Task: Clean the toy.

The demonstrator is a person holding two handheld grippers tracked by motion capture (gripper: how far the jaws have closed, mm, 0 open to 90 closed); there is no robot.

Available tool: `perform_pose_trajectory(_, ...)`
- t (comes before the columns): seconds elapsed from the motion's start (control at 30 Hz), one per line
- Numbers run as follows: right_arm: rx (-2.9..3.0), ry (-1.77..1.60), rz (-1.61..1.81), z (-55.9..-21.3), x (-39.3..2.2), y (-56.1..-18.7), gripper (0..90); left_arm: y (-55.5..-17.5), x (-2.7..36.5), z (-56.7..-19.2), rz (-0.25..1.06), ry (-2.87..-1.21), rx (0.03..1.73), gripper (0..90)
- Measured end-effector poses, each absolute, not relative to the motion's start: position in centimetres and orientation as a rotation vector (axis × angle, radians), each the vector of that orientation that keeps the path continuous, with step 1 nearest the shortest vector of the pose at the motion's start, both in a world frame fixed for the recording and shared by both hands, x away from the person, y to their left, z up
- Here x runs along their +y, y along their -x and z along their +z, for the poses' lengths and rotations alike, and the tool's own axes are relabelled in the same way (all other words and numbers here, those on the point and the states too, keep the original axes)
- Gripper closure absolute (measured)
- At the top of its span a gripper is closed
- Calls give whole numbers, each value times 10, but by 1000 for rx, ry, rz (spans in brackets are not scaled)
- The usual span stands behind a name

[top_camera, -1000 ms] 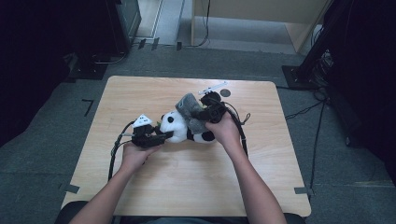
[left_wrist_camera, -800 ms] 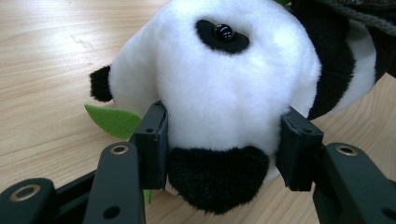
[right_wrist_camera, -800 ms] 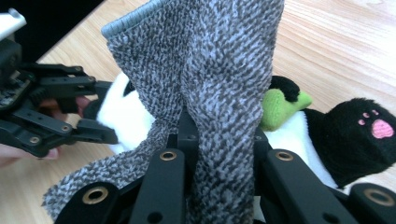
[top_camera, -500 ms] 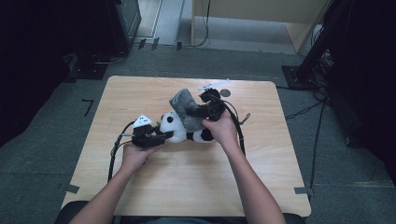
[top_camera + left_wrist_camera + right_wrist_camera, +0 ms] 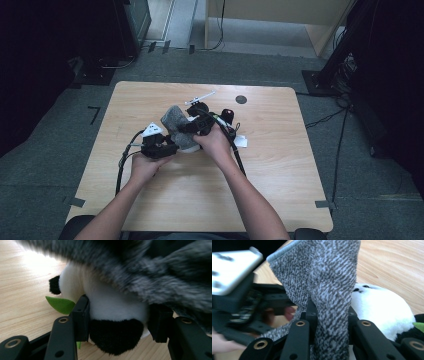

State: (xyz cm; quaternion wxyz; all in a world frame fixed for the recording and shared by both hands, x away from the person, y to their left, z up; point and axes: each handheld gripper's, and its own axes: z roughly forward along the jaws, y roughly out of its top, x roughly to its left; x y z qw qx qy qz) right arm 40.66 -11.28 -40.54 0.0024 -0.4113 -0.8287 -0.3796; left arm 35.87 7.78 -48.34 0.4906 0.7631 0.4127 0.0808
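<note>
Fingers first: the left gripper (image 5: 159,148) has its two black fingers (image 5: 81,317) squeezed onto a plush panda (image 5: 112,307), one flat pad on each side of the soft body, so they sit about half closed with the toy filling the gap. Up close the fur is short and smooth, white over the round middle, with a black patch bulging out low between the pads and a small black ear or paw off to the side. A green felt leaf (image 5: 60,305), flat and pointed, sticks out next to the near pad.

Moving right, a grey knit sock (image 5: 176,123) drapes over the panda; it's a speckled, ribbed weave with a lighter hem at the top, and in the left gripper view it reads as a fuzzy grey blur hanging over the toy. The right gripper (image 5: 197,124) pinches that sock, its narrow black fingers (image 5: 310,312) clamped on a folded band of the fabric, and they have just been easing apart a little with the sock between them.

All of this sits around the middle of a pale wooden table (image 5: 280,190) with a fine straight grain and rounded corners. A white tag (image 5: 240,142) lies just right of the hands.
</note>
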Motion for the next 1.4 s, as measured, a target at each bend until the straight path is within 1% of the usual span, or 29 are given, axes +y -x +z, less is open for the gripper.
perform_pose_trajectory(0.07,-2597,1290,-1209,-408,-115,-408,728,-359,78,-483,197,-1854,1002,453)
perform_pose_trajectory(0.33,-2658,1283,-1189,-407,-124,-405,732,-359,76,-483,202,-1865,993,452)
perform_pose_trajectory(0.63,-2689,1366,-1126,-397,-148,-405,730,-360,77,-483,193,-1860,996,452)
perform_pose_trajectory(0.8,-2712,1392,-1100,-394,-166,-405,744,-360,77,-483,192,-1857,989,452)
perform_pose_trajectory(1.1,-2759,1389,-1068,-387,-177,-404,750,-360,77,-483,189,-1861,985,452)
perform_pose_trajectory(1.4,-2723,1493,-1089,-381,-212,-406,755,-360,78,-483,179,-1851,994,452)
